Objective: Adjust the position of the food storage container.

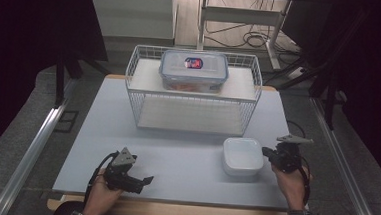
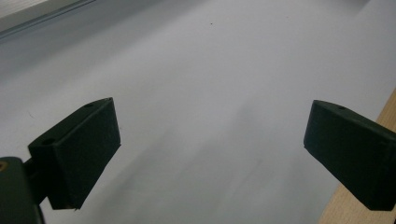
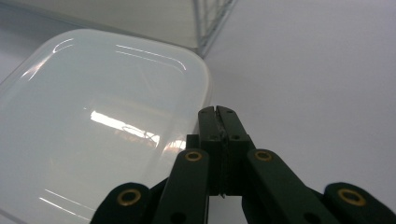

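Left claw (image 1: pixel 146 179): nearest the counter's front edge; jaws spread wide with nothing between them, resting low over bare surface.
Right claw (image 3: pixel 218 112): jaws pressed fully together, holding nothing; tip just beside the right edge of the shallow white translucent plastic container (image 1: pixel 243 156), contact not resolvable.
Container position: on the counter (image 1: pixel 175 156), right of centre, in front of the wire basket and apart from it.
Step in hand (judged): a closed-jaw approach to the container's side, probably to nudge it or set up a grasp.
Technique: keep the tip low against the side wall; advance slowly, since the light, smooth plastic is likely to slide or pivot on the matte surface. To lift, spread the jaws first and take the rim.
Counter: pale grey, flat, matte sheet with a light wooden edge.
Basket: white wire basket (image 1: pixel 143 115), open grid walls.
Far item: clear lidded plastic box with blue-rimmed lid (image 1: pixel 194 70), resting on the basket's upper level.
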Motion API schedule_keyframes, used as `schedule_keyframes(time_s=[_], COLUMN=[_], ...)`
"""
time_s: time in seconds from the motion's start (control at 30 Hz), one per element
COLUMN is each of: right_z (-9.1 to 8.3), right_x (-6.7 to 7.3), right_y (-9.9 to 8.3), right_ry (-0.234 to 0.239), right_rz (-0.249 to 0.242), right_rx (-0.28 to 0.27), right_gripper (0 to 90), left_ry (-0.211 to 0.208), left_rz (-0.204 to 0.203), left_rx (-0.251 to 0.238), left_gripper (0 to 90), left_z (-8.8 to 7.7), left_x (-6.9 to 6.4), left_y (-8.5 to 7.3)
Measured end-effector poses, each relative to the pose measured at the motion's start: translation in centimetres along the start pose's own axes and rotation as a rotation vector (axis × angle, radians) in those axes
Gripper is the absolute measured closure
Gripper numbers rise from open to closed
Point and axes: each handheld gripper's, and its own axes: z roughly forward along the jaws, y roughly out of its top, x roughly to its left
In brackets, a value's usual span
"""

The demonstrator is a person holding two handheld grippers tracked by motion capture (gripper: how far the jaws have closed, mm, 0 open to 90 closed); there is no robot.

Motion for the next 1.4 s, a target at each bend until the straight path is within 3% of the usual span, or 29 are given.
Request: schedule_keyframes(time_s=[0.53,1.2,1.4], right_z=[1.1,2.6,3.1], right_x=[5.0,10.6,12.0], right_y=[0.3,0.6,0.7], right_ry=[0.131,0.241,0.249], right_rz=[-0.071,-0.143,-0.167], right_rx=[0.045,0.066,0.062], right_gripper=[89.2,89.2,89.1], left_ry=[-0.001,-0.01,-0.012], left_rz=[0.0,-0.004,-0.008], left_rx=[0.0,0.006,0.007], left_gripper=[3.2,3.8,4.1], left_z=[0.0,0.0,0.0], left_x=[-0.1,-0.1,-0.2], left_y=[0.0,0.1,0.2])
